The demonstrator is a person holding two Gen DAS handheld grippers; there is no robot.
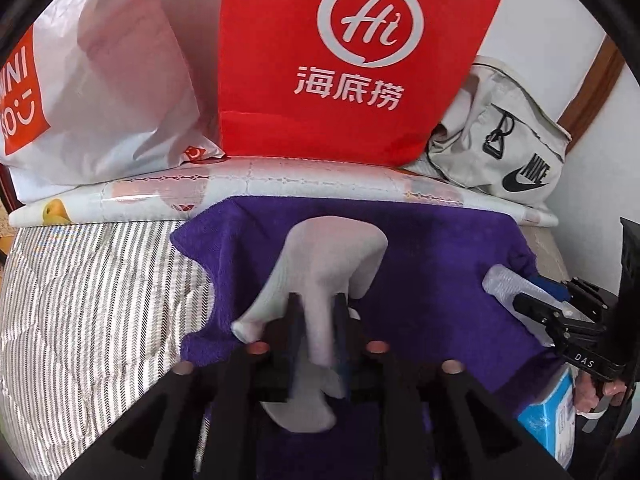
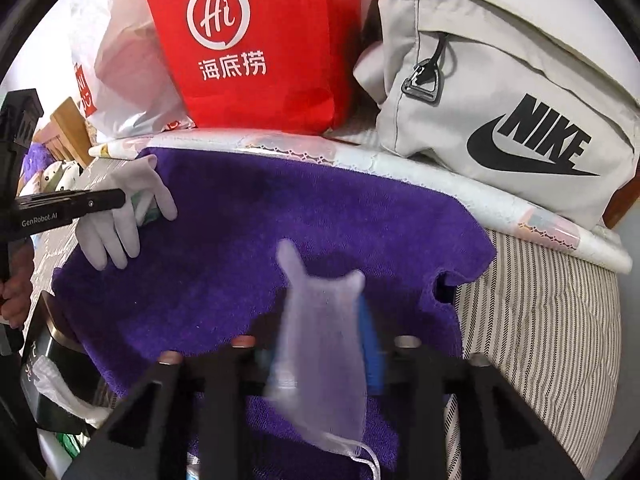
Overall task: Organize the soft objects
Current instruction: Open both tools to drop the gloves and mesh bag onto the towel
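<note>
- Purple towel (image 1: 420,264) covers the striped bed.
- My left gripper (image 1: 316,312) clamps the white glove (image 1: 320,264); my right gripper (image 2: 324,344) pinches a sheer pouch (image 2: 320,340).
- I'd lower both flat, avoiding bunching.

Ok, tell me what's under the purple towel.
The purple towel lies on a striped bedcover, which shows at its sides. A patterned white sheet emerges along its far edge. Anything else beneath it is covered.
</note>
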